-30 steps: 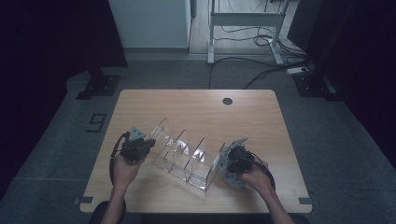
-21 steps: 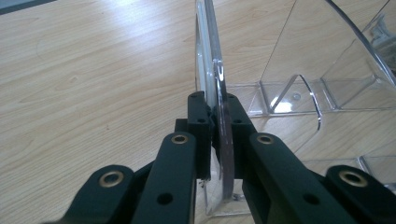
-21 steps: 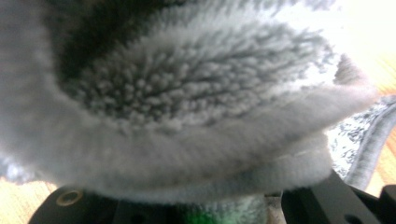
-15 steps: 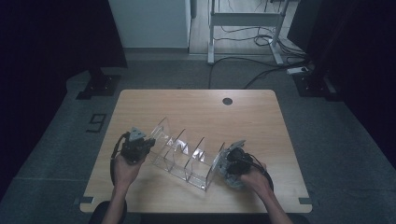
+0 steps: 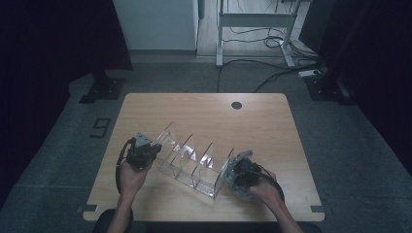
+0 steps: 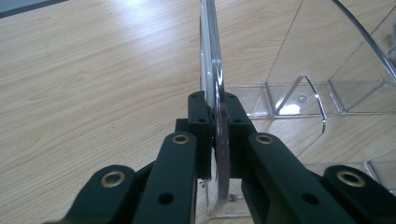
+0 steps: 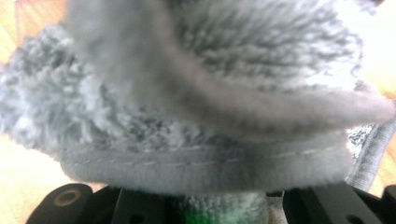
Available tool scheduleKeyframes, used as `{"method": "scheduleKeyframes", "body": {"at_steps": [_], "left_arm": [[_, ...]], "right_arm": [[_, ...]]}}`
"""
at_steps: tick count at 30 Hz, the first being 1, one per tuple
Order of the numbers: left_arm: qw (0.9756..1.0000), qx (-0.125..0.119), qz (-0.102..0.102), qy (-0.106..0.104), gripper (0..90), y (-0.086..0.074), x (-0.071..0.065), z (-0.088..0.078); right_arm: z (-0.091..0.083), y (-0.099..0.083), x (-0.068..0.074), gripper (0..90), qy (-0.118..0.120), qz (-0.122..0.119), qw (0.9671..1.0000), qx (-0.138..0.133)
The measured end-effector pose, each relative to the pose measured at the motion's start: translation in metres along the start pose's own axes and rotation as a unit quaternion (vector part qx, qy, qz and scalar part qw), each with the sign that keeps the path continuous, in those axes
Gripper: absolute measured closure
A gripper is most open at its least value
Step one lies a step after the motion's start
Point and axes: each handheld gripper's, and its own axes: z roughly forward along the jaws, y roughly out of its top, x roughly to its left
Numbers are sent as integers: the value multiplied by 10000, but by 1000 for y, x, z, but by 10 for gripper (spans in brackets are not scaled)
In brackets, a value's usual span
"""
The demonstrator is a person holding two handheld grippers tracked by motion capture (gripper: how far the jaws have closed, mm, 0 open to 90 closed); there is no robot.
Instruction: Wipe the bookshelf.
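Note:
A clear acrylic organizer (image 5: 194, 160) with several upright dividers lies slantwise on the wooden table (image 5: 204, 111). My left gripper (image 5: 149, 150) is at its left end, shut on the clear end wall (image 6: 208, 56). In the left gripper view the black jaws pinch that thin wall at the left gripper's (image 6: 215, 116) tips. My right gripper (image 5: 234, 174) is at the organizer's right end, shut on a grey fluffy cloth (image 7: 210, 93). The cloth (image 5: 243, 193) lies against the right end wall. The right gripper's (image 7: 215, 207) jaws are largely hidden under the cloth.
A round cable hole (image 5: 236, 105) sits near the table's far edge. The far half of the table holds nothing else. A metal stand and cables (image 5: 252, 29) are on the floor beyond the table.
The right hand with the cloth has slid slightly toward the near edge along the organizer's right end. The left gripper and the organizer have stayed put.

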Motion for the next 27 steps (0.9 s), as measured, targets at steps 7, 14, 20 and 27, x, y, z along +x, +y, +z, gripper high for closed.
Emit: {"method": "scheduleKeyframes", "body": {"at_steps": [7, 14, 20, 27], "left_arm": [[10000, 1, -7, 4, 855, 0, 0, 0], [10000, 5, -17, 37, 855, 0, -1, 0], [10000, 22, -14, 57, 855, 1, -1, 0], [10000, 22, -31, 84, 854, 1, -2, 1]], "right_arm": [[-1, -1, 8, 617, 103, -103, 9999, 11], [-3, -3, 19, 616, 245, -197, 9995, 1], [-4, -4, 27, 615, 363, -256, 9990, -1], [-6, -6, 38, 613, 538, -316, 9980, 10]]}}
